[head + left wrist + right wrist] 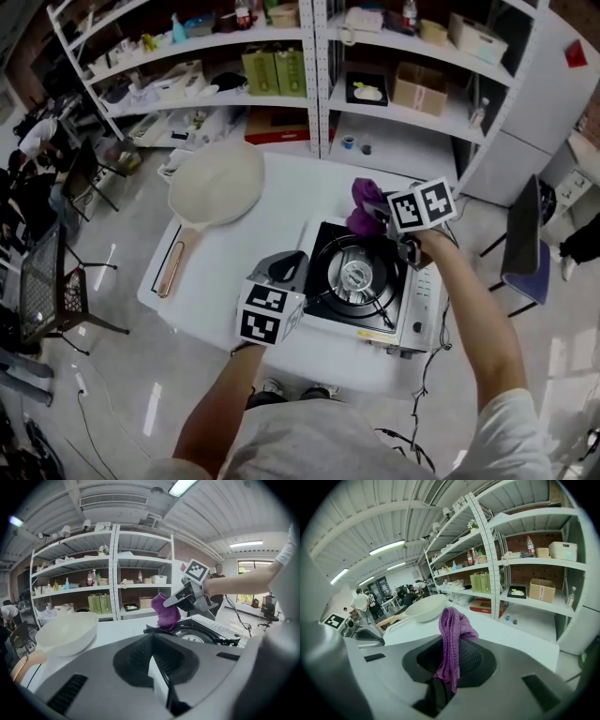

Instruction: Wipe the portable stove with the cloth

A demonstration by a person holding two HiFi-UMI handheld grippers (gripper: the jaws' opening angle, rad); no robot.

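I'm working over a white table (211,272) in a workshop. Nearest me, the left gripper (285,266) sits just beside the stove's (361,281) left edge, its jaws pressed together with nothing between them. The stove stands on the table's near right part, burner up. Over its far edge the right gripper (386,223) pinches the purple cloth (363,208), which hangs bunched from the jaws toward the stove's back left corner. I cannot tell whether it touches. Farther left lies a pale pan (216,183) with a wooden handle. Beyond the table stand white shelves (319,84) with boxes and bottles.
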